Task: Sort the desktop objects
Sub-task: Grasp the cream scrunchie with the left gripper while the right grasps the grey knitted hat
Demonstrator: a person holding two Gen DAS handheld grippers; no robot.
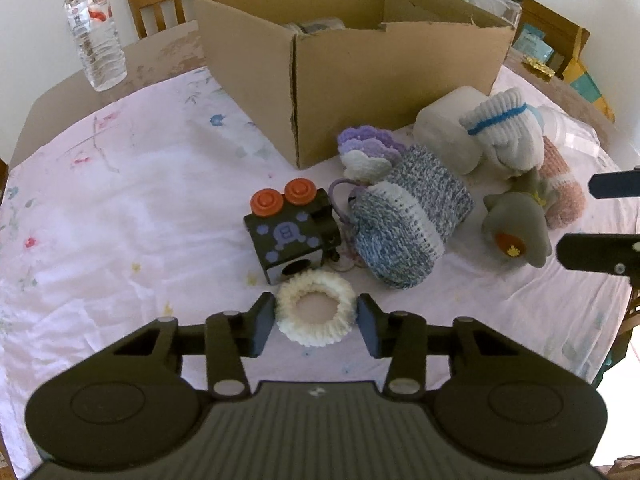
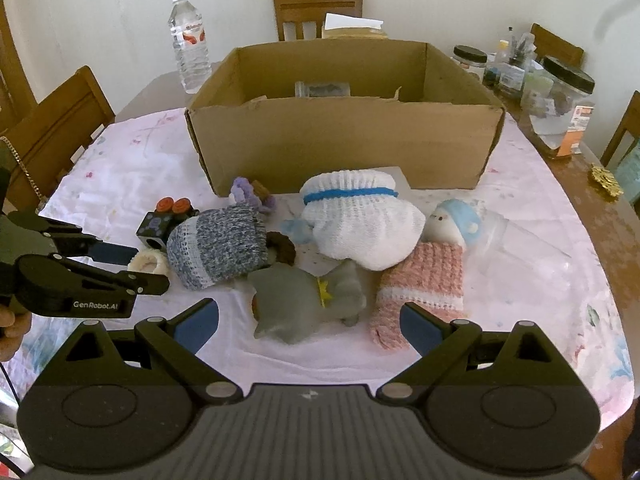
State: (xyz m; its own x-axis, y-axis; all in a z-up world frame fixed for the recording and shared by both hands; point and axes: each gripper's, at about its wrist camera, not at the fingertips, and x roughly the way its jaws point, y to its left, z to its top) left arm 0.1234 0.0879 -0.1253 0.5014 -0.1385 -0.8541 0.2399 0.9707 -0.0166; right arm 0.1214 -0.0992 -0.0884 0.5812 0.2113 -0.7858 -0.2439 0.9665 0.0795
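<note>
A cream knitted ring (image 1: 312,336) lies on the pink cloth between the pads of my left gripper (image 1: 316,322), which touch its two sides and hold it. The right wrist view shows that left gripper (image 2: 146,268) at the left, around the same ring (image 2: 142,262). My right gripper (image 2: 308,326) stands open just over a grey plush toy (image 2: 304,304), its pads apart from it. Nearby lie a black toy block with orange knobs (image 1: 290,232), a blue-grey knitted pouch (image 1: 408,224), a white sock bundle (image 2: 360,224) and a pink knitted piece (image 2: 424,284).
An open cardboard box (image 2: 344,140) stands behind the pile with something inside. A water bottle (image 1: 94,28) stands at the back left and jars (image 2: 560,108) at the back right. A clear plastic cup (image 2: 520,248) lies on its side. Wooden chairs ring the table.
</note>
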